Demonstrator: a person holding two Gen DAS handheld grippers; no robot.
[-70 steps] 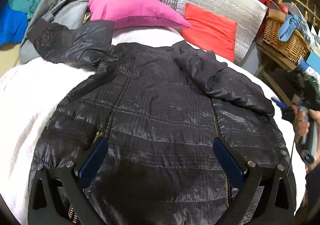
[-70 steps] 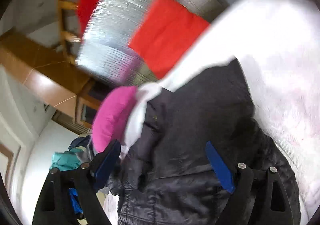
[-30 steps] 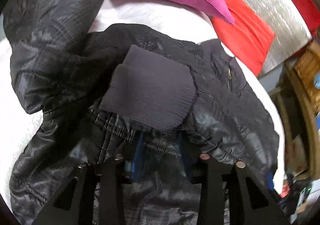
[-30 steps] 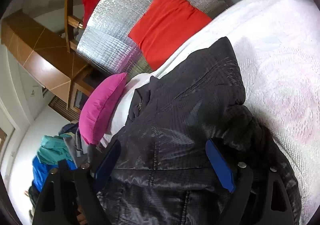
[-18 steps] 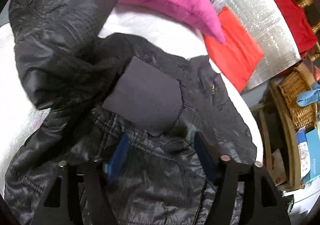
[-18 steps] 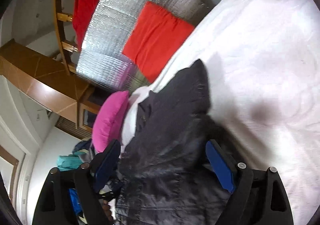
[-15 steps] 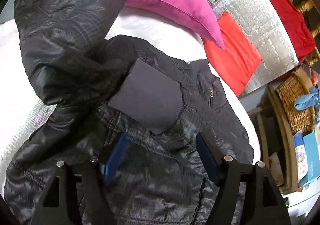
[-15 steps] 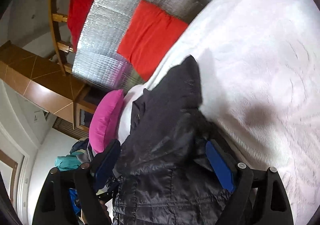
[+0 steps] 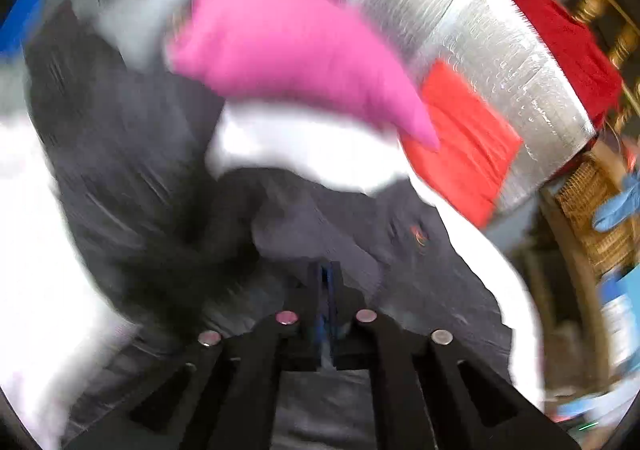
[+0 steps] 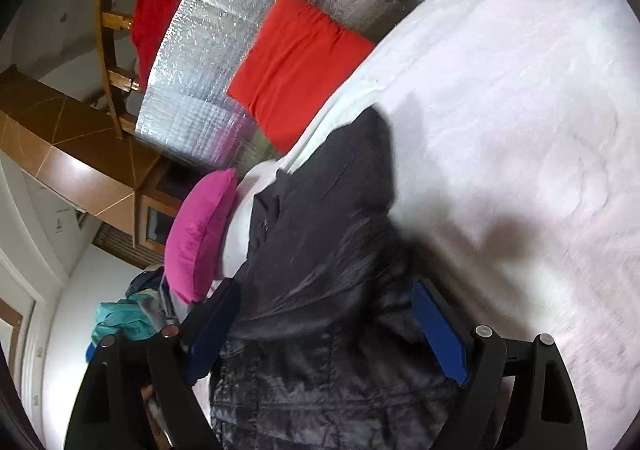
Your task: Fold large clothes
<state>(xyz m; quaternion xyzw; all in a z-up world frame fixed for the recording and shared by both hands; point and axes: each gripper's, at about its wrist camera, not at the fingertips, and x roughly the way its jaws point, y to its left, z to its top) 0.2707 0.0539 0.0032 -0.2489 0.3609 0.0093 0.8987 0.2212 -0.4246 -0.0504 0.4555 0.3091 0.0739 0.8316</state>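
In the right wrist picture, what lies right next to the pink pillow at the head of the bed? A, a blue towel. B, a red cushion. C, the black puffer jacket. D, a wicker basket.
C: the shiny black puffer jacket spreads over the white bedspread up beside the pink pillow.

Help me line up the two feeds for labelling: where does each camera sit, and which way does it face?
Left wrist: on the left claw, looking down along its shut fingers over the black jacket toward the pink pillow; only the claw shows.
Right wrist: on the right claw, tilted, looking over the jacket on the white bedspread; only its open fingers show.
Shared: jacket, pink pillow, red cushion, silver foil panel.
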